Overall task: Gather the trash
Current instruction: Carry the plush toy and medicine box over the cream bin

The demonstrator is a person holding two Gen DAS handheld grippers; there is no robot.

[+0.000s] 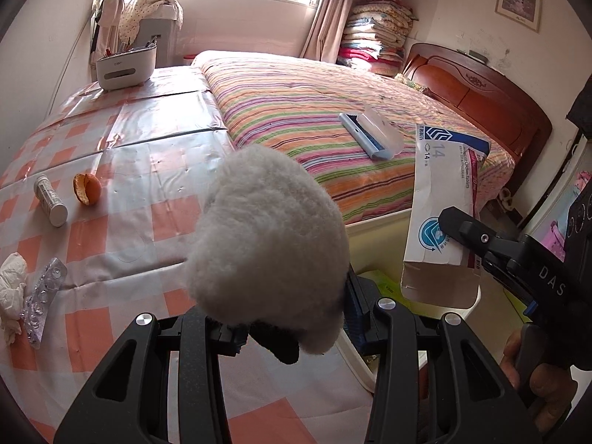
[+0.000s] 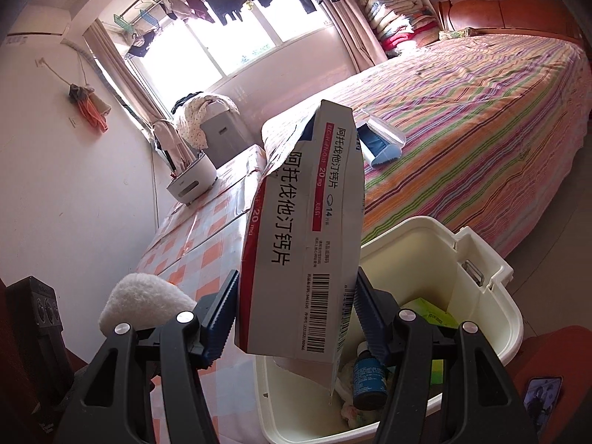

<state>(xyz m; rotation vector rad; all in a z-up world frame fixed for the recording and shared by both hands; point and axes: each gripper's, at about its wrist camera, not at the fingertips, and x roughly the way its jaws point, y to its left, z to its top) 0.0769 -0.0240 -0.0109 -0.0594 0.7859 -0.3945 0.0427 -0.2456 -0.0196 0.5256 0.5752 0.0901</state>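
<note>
Gripping a soft white fluff ball (image 1: 266, 248) over the table (image 1: 122, 170), the left claw (image 1: 292, 327) needs only light pressure. To its right, the right claw (image 2: 296, 318) is clenched on the lower end of an empty-looking pill box (image 2: 303, 229): light, crushable card, long axis nearly upright, torn end hanging over the bin (image 2: 492, 318).

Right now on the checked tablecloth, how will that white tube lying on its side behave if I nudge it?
The white tube is a smooth cylinder lying flat, so it will probably roll rather than slide. The glossy tablecloth looks slick, which likely helps it run. The orange peel close beside it might stop it on that side.
</note>
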